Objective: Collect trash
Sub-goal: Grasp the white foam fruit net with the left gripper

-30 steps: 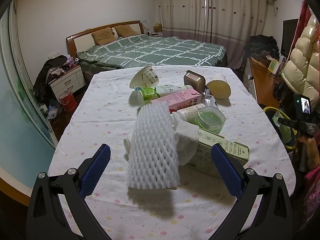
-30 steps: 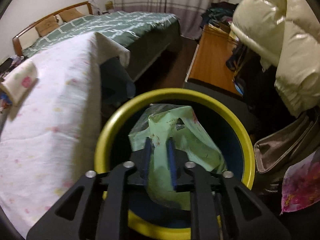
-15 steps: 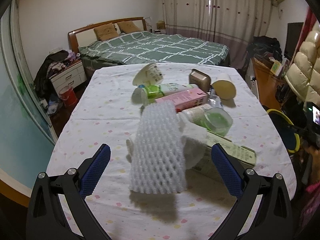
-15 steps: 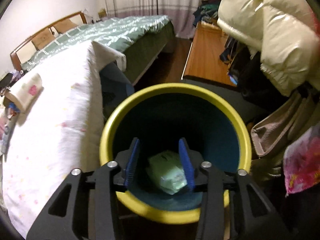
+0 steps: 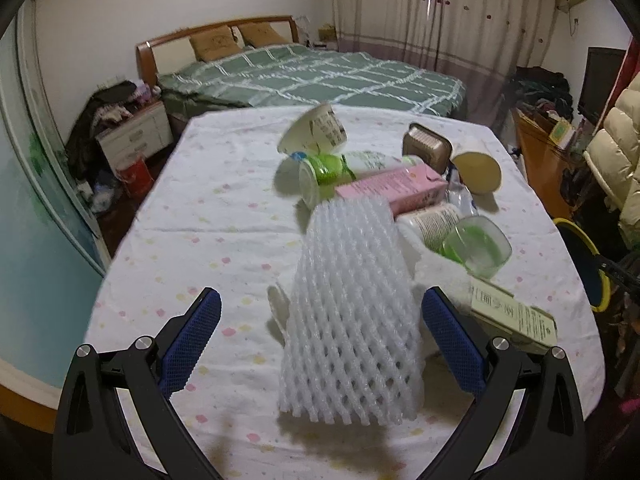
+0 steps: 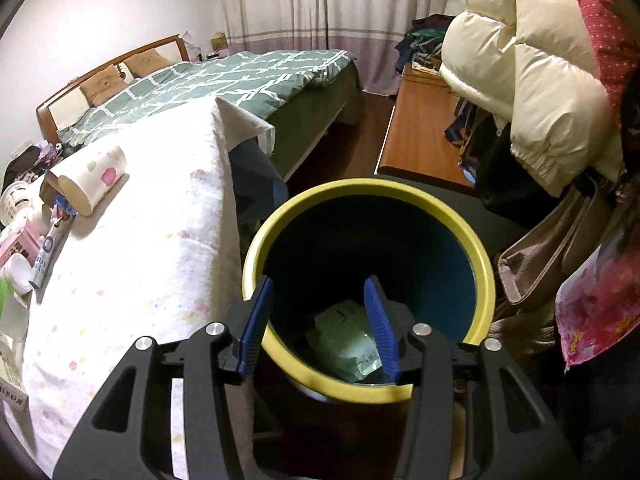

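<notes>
My left gripper [image 5: 320, 326] is open wide above the near end of the table [image 5: 188, 248], with a white foam net sleeve [image 5: 352, 320] lying between its fingers. Behind the sleeve lies a pile of trash: a pink carton [image 5: 394, 192], a green-capped bottle [image 5: 328, 174], a paper cup [image 5: 316, 130], a clear green cup [image 5: 476, 246] and a flat box [image 5: 514, 316]. My right gripper [image 6: 320, 312] is open and empty over a yellow-rimmed blue bin [image 6: 484, 280]. A pale green plastic bag [image 6: 344, 344] lies at the bin's bottom.
The bin stands on the floor beside the table's right edge, also seen in the left wrist view [image 5: 580, 236]. A cream padded jacket [image 6: 532, 76], a bag [image 6: 548, 248] and a wooden desk [image 6: 420, 132] crowd the bin's far side. A bed [image 5: 312, 76] stands beyond the table.
My right gripper opened and let go of the green bag, which dropped into the bin; the gripper then drew back and opened wider. My left gripper drifted slightly over the foam sleeve.
</notes>
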`<state>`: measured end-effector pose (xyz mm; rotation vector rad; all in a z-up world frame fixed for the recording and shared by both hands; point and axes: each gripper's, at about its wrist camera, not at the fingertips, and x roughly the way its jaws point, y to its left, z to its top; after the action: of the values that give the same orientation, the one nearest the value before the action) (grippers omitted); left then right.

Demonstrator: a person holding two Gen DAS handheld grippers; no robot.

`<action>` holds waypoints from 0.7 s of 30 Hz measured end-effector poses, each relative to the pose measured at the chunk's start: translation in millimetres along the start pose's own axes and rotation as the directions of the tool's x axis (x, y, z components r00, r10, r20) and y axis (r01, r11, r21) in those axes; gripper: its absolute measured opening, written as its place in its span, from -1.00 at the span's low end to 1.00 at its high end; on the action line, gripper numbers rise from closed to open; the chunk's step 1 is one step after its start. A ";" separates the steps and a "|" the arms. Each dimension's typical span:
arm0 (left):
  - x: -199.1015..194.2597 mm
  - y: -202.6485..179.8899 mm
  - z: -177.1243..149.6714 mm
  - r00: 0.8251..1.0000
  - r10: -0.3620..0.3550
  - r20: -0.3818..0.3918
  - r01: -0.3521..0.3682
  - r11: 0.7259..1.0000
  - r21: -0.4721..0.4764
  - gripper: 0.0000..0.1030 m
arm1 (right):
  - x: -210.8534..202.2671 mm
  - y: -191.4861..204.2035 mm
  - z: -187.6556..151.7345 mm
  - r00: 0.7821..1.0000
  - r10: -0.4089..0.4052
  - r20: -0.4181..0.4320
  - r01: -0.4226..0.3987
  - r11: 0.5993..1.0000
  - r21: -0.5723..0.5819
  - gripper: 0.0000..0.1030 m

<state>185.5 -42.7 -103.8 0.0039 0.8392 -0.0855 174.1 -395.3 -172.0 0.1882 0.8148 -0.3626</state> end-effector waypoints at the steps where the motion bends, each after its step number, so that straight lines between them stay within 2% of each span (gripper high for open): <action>1: 1.4 1.8 -2.0 1.000 -0.018 -0.012 0.018 1.000 -0.002 0.93 | 1.0 1.4 -0.7 1.000 0.004 -0.005 -0.004 1.000 -0.002 -0.11; 10: 11.2 2.4 -15.7 0.995 -0.068 -0.067 0.071 0.997 0.042 0.91 | 2.5 9.8 -2.3 0.999 0.029 -0.021 -0.029 0.999 -0.012 -0.11; 13: 16.4 4.4 -18.4 0.991 -0.097 -0.092 0.100 0.994 0.033 0.80 | 2.8 10.7 -4.6 0.999 0.030 -0.025 -0.030 0.999 -0.014 -0.11; 19: 23.9 8.3 -24.5 0.986 -0.117 -0.120 0.121 0.992 0.026 0.41 | 3.5 11.9 -8.1 0.999 0.038 -0.035 -0.038 0.999 -0.008 -0.11; 21: 24.2 9.5 -26.5 0.984 -0.130 -0.125 0.133 0.991 0.018 0.11 | 3.2 12.2 -8.2 0.999 0.042 -0.033 -0.042 0.999 -0.007 -0.11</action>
<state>182.6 -34.1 -139.7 -0.0220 0.9619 -0.2220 175.2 -382.3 -179.6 0.2043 0.8437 -0.3173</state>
